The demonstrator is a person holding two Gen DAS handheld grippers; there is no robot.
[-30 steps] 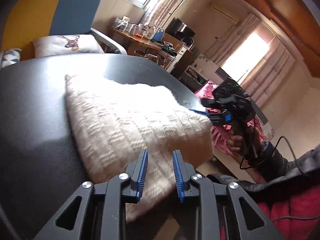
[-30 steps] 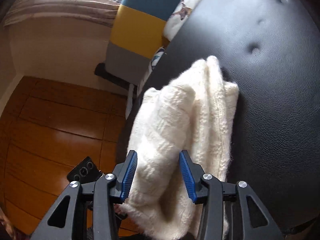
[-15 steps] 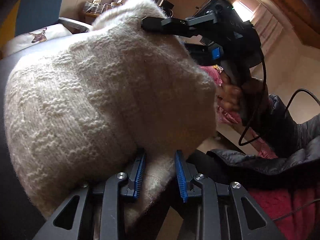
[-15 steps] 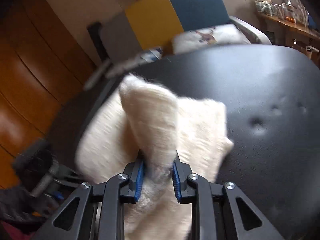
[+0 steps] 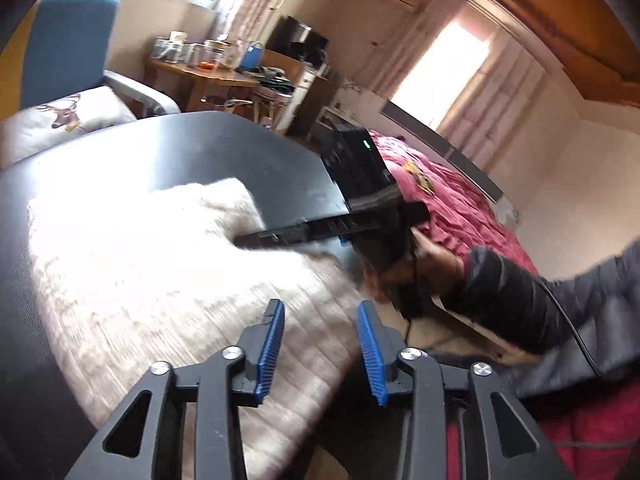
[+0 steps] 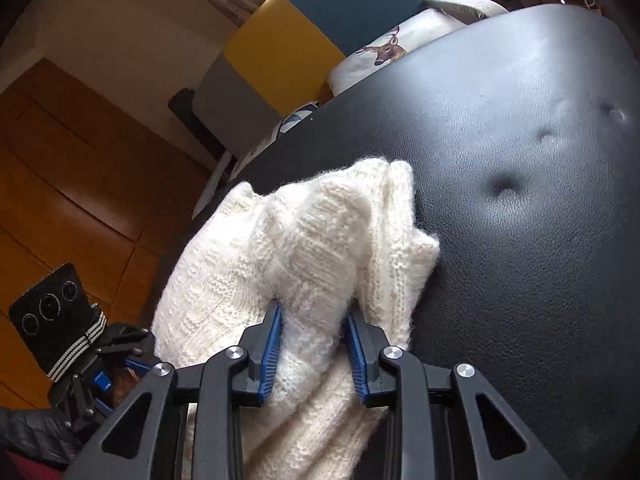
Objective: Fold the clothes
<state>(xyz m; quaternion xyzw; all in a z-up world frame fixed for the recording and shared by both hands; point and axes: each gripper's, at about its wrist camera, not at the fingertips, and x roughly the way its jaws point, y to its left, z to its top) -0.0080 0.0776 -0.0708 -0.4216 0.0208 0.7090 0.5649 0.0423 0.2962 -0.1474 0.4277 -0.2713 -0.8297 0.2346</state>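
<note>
Sweater (image 6: 288, 248) bunched at surface (image 6: 520, 200) edge; right tool (image 6: 314, 344) clamps fold, left tool (image 5: 320, 344) wide, empty. Lay fold flat w/ edges aligned.

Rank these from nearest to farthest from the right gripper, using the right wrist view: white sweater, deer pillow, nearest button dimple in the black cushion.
1. White sweater: between the right gripper's fingers.
2. Button dimple: ahead and to the right, on the black cushion.
3. Deer pillow: beyond the cushion's far edge, against the chair.
</note>
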